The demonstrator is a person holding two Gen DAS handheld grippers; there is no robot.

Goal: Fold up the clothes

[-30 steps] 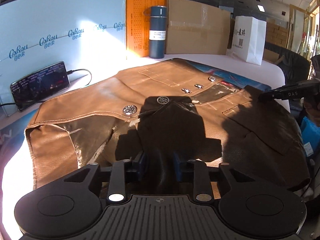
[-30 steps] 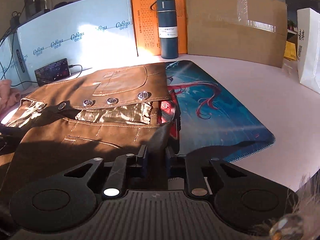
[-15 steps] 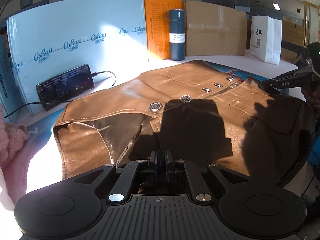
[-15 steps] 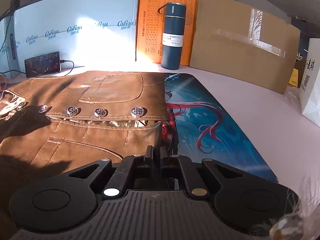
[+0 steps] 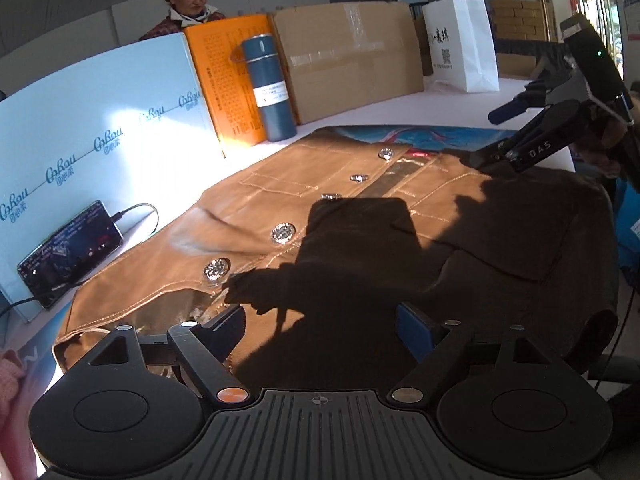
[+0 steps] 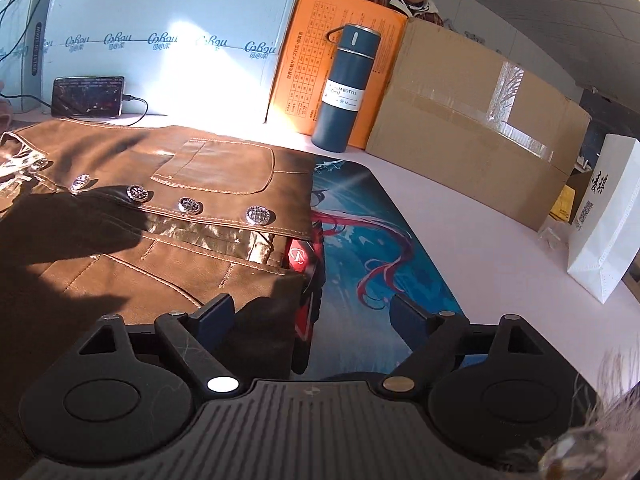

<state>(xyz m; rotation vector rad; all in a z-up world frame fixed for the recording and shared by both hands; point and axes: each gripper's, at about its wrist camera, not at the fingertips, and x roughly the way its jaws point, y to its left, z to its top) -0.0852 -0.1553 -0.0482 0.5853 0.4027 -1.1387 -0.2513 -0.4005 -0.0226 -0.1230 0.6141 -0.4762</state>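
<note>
A brown leather vest (image 5: 360, 232) with a row of silver buttons lies flat on the table, its front panels laid over each other. My left gripper (image 5: 320, 326) is over its near edge; the jaws are opening wide and press on nothing. The vest (image 6: 160, 240) fills the left half of the right wrist view, its right corner lying between the pads of my right gripper (image 6: 310, 314), whose jaws are opening too and do not press on it. The right gripper (image 5: 532, 136) also shows at the far right of the left wrist view, above the vest.
A blue printed mat (image 6: 380, 248) lies under the vest. At the back stand a blue flask (image 6: 346, 88), an orange box (image 6: 316, 60), a cardboard box (image 6: 472, 120), a pale blue board (image 5: 100, 140) and a white paper bag (image 6: 604, 220). A phone (image 5: 72, 252) leans on the board. A person stands behind.
Both grippers were shut on folds of the vest and now stand wide, the leather let go. The vest's near panel has dropped flat. Both views have rolled.
</note>
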